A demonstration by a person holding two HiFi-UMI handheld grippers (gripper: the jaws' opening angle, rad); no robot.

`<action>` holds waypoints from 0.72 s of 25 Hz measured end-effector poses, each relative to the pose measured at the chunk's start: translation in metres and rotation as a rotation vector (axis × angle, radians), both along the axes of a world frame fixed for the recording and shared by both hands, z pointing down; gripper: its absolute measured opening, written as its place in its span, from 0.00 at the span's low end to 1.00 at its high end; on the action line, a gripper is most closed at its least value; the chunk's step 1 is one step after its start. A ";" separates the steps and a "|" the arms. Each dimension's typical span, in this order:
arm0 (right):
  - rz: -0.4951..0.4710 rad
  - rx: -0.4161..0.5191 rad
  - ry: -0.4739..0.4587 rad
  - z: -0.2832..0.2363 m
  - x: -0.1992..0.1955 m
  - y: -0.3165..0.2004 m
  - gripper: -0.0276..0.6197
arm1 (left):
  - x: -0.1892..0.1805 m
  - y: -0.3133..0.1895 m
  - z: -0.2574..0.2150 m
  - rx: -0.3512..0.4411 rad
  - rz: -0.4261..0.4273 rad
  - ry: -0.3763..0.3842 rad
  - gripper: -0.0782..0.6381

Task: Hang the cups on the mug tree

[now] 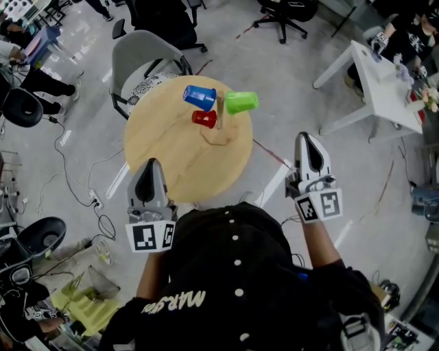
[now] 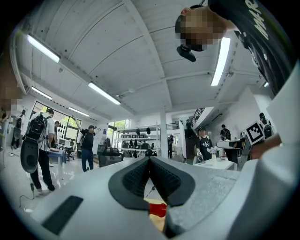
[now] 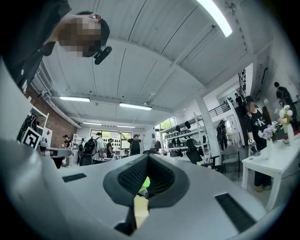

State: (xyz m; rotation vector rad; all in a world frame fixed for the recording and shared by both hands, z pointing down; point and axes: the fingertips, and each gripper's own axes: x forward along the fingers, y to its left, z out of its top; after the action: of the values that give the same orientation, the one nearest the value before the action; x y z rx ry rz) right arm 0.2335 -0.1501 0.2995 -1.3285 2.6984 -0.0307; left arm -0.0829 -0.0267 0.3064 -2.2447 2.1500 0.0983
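On the round wooden table stands a wooden mug tree. A blue cup, a green cup and a red cup hang on its pegs. My left gripper hovers over the table's near edge, shut and empty. My right gripper is off the table's right side, over the floor, also shut and empty. Below the shut left gripper in the left gripper view, a bit of the red cup shows. Under the shut right gripper, the green cup peeks through.
A grey chair stands behind the table. At the right stands a white table where people are working. A black office chair is at the back, and a black stool and cables are on the floor at left.
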 end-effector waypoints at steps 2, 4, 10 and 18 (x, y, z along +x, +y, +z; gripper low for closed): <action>-0.007 -0.002 0.003 0.001 -0.002 0.001 0.04 | 0.000 0.000 0.001 0.001 0.000 0.001 0.11; -0.010 -0.002 0.006 0.003 -0.003 0.001 0.04 | 0.001 0.001 0.001 0.002 -0.002 0.000 0.11; -0.006 0.000 0.011 -0.001 -0.004 0.003 0.04 | 0.004 0.003 -0.006 0.015 -0.009 0.002 0.11; -0.012 0.002 0.013 -0.002 -0.007 0.004 0.04 | 0.005 0.006 -0.011 0.036 -0.015 -0.008 0.11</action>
State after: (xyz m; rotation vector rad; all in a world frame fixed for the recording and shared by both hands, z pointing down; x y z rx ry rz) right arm 0.2260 -0.1462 0.2974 -1.3168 2.7160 -0.0208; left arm -0.0782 -0.0203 0.2958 -2.2051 2.1428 0.1267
